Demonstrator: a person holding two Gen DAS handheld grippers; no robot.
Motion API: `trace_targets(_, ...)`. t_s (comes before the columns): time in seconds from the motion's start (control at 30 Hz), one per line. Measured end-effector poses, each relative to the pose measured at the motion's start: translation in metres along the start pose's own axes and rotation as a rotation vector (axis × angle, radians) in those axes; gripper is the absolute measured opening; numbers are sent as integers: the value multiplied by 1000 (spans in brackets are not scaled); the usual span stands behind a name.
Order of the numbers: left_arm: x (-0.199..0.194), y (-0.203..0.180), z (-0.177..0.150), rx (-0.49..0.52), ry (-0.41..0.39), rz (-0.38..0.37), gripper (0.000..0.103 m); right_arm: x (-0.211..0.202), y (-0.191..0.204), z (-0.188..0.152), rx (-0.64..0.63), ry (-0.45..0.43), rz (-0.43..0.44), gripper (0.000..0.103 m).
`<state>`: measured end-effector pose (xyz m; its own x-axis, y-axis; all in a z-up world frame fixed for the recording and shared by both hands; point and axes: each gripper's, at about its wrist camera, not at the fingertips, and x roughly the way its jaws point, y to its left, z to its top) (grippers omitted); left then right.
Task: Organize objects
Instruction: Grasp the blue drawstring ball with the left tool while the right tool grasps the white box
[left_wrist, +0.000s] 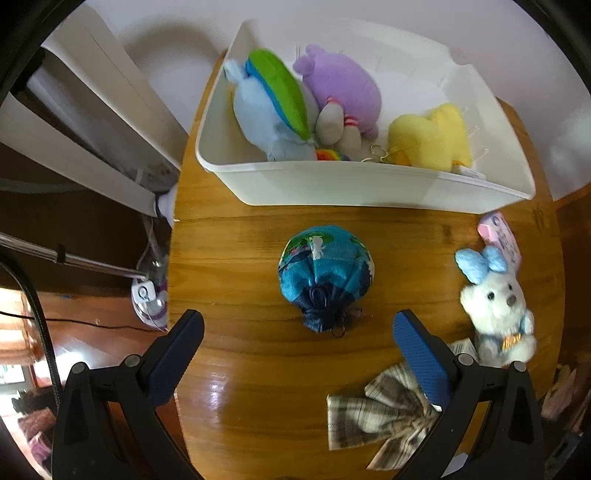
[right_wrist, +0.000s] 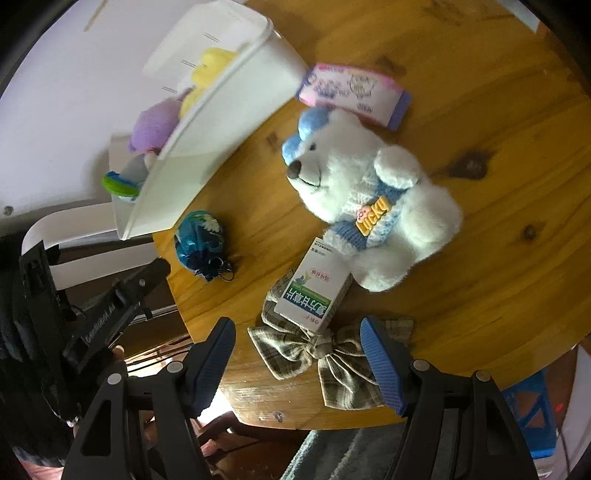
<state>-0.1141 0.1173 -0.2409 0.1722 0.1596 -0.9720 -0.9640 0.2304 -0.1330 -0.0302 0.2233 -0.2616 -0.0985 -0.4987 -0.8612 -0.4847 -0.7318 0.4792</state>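
Note:
A white bin (left_wrist: 354, 184) at the table's far side holds several plush toys: blue-green, purple and yellow. A blue drawstring pouch (left_wrist: 327, 273) lies on the wooden table in front of it, just ahead of my open, empty left gripper (left_wrist: 295, 332). A white plush bear (right_wrist: 373, 195) with blue ears lies to the right; it also shows in the left wrist view (left_wrist: 498, 310). My right gripper (right_wrist: 299, 350) is open and empty, above a plaid bow (right_wrist: 325, 354). A small white box (right_wrist: 314, 291) lies on the bow's far edge.
A pink tissue pack (right_wrist: 354, 94) lies beyond the bear, beside the bin. The pouch (right_wrist: 201, 240) and bin (right_wrist: 207, 147) also show in the right wrist view. The table edge drops off at the left near white furniture (left_wrist: 92, 122).

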Motion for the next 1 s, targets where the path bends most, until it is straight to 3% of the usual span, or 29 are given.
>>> trace_targets(0.4,41,3,15,-52,75,12,102,24,-2,15,17,54,-6,71)
trace_targets(0.57,48,7,20,-95,90,-22,102,32,2,20,17,69,2,71)
trace_targets(0.8,58,0,26,-75,106,-15,102,41,4,23,-1,81,-14,71)
trace_targets(1.0,70,-3,26,-64,123,7,102,46,-2,25,-4,96,-34,52)
